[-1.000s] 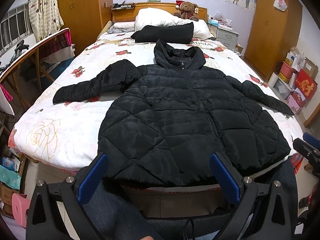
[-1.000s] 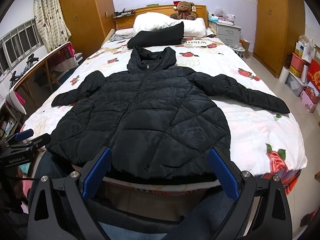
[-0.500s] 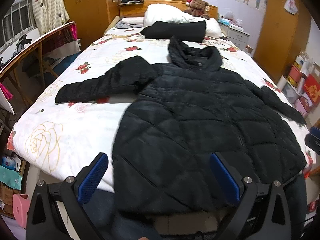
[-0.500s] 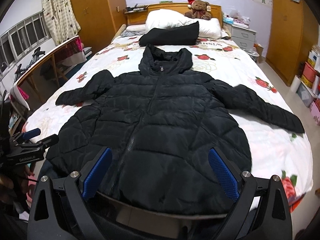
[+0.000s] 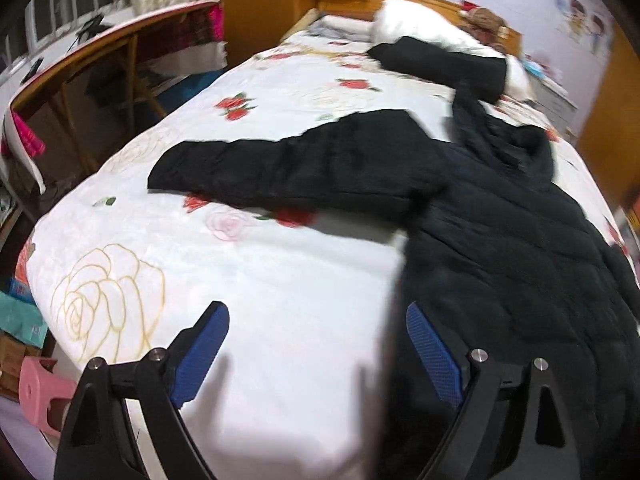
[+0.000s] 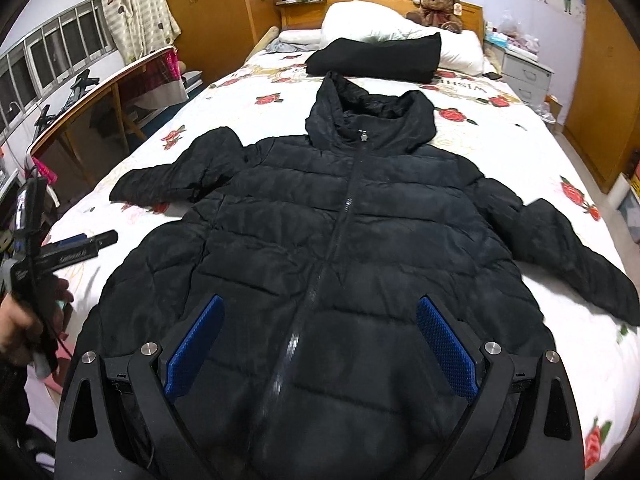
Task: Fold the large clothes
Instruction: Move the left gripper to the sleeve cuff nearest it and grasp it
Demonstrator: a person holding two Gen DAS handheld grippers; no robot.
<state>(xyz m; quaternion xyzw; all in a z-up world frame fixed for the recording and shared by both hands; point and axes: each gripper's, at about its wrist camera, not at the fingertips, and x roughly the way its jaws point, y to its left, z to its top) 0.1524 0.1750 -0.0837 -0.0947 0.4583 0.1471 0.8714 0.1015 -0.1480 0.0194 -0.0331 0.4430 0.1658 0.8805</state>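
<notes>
A black hooded puffer jacket (image 6: 340, 240) lies flat, front up and zipped, on the bed with both sleeves spread out. My right gripper (image 6: 318, 340) is open and empty above the jacket's lower front. My left gripper (image 5: 318, 340) is open and empty over the bare quilt beside the jacket's left hem (image 5: 500, 300). The jacket's left sleeve (image 5: 288, 168) stretches across the quilt ahead of it. The left gripper (image 6: 86, 245) also shows at the left edge of the right wrist view, over the bed's edge.
The bed has a white rose-print quilt (image 6: 520, 140). A folded black garment (image 6: 376, 58), white pillows (image 6: 400, 32) and a teddy bear (image 6: 438, 6) sit at the headboard. A wooden desk (image 5: 100, 64) stands left, a nightstand (image 6: 524, 74) and wardrobe right.
Both grippers have moved forward over the bed. The left gripper has swung left, off the jacket's hem and over the bare quilt. The jacket has not moved.
</notes>
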